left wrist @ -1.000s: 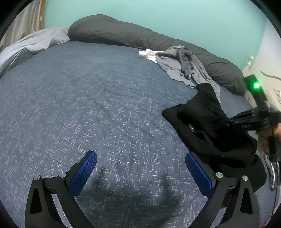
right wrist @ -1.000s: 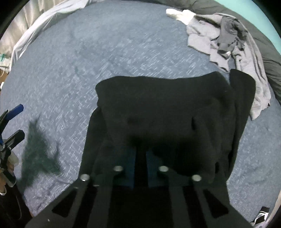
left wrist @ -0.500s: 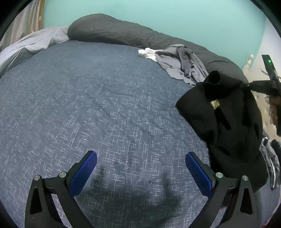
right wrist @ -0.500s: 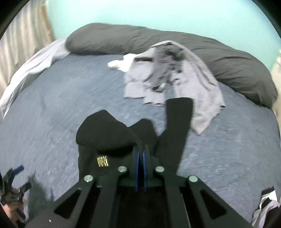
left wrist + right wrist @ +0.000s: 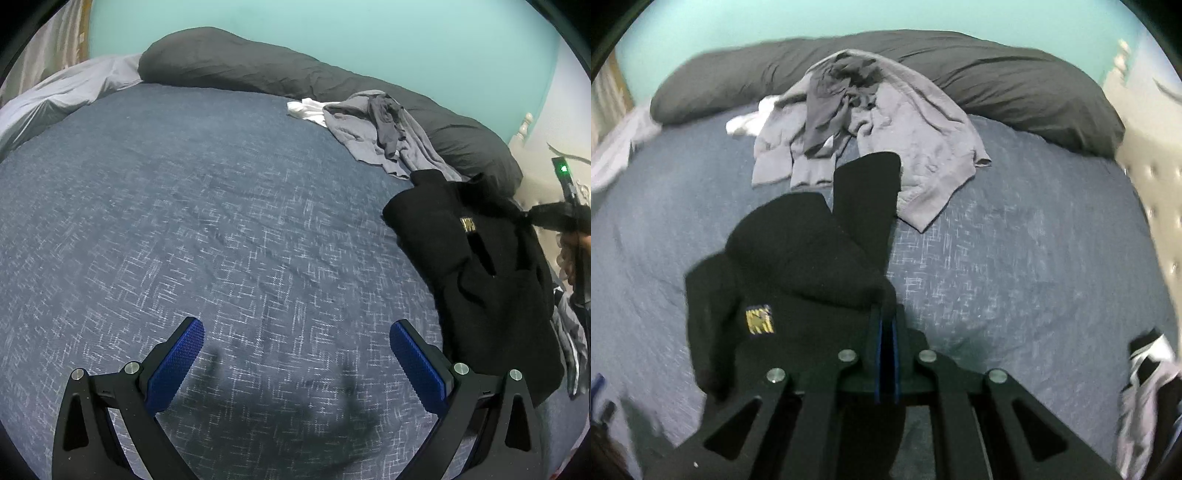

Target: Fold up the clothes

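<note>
Item: black garment [image 5: 798,266], pinched in my right gripper [image 5: 885,332], hanging at my 11 o'clock over the blue bedspread [image 5: 1015,266]. My left gripper [image 5: 295,354]: fingers apart, empty. Grey clothes pile [image 5: 871,122] at 12 o'clock, seemingly touching the garment's sleeve.

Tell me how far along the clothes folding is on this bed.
Nothing looks folded yet. The right gripper is shut on a black garment with a yellow label, lifted off the blue patterned bedspread. The left gripper hangs open and empty. A crumpled grey clothes pile by the long dark pillow is untouched.
</note>
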Demonstrator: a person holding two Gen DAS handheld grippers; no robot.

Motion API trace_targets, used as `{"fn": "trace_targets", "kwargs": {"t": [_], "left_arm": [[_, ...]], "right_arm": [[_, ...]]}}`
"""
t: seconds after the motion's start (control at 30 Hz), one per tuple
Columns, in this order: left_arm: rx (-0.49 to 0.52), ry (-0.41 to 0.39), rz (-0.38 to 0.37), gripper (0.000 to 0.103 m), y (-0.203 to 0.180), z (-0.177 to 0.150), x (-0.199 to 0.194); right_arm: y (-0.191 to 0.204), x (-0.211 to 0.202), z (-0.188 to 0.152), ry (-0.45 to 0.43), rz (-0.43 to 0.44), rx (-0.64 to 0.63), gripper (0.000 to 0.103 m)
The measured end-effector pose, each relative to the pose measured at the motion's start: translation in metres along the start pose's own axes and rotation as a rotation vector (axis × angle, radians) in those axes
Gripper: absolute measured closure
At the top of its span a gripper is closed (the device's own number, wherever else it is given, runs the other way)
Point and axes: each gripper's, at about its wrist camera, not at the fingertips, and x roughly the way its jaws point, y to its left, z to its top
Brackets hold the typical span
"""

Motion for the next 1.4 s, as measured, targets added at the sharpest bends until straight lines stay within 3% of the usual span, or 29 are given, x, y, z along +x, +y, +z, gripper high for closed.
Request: {"fn": "trace_targets", "kwargs": {"t": [0.2,0.27,0.4,0.53,0.73,0.9,1.03,1.07,1.4], "left_arm": [[0.013,0.008,-0.01,0.0,-0.008,0.0,0.004],[0.017,0.008,-0.01,0.0,-0.011,0.0,0.005],[0.041,0.004,-0.01,0.0,-0.018,-0.002,0.004],[0.057,-0.001,-0.012,0.0,-0.023,-0.005,0.0],[0.073,-0.012,-0.013,0.0,-0.029,-0.007,-0.005],[0.082,-0.023,-0.023,0.0,-0.033,-0.008,-0.012],[0.083,-0.025,-0.034,0.0,-0.036,-0.011,-0.016],[0.084,-0.025,-0.036,0.0,-0.036,-0.012,-0.017],[0.072,-0.054,-0.017,0.0,-0.029,-0.013,-0.027]], "right_arm": [[-0.018,-0.03,-0.024,-0.08,0.14,0.151,0.093],[-0.025,-0.047,-0.047,-0.141,0.192,0.199,0.085],[-0.037,-0.062,-0.078,-0.171,0.28,0.271,0.083],[-0.045,-0.071,-0.112,-0.155,0.32,0.275,0.074],[-0.062,-0.084,-0.163,-0.142,0.314,0.318,0.073],[-0.07,-0.088,-0.184,-0.129,0.284,0.336,0.071],[-0.07,-0.08,-0.196,-0.093,0.27,0.321,0.049],[-0.069,-0.077,-0.2,-0.078,0.263,0.319,0.048],[-0.079,-0.048,-0.225,0.004,0.198,0.369,0.047]]}}
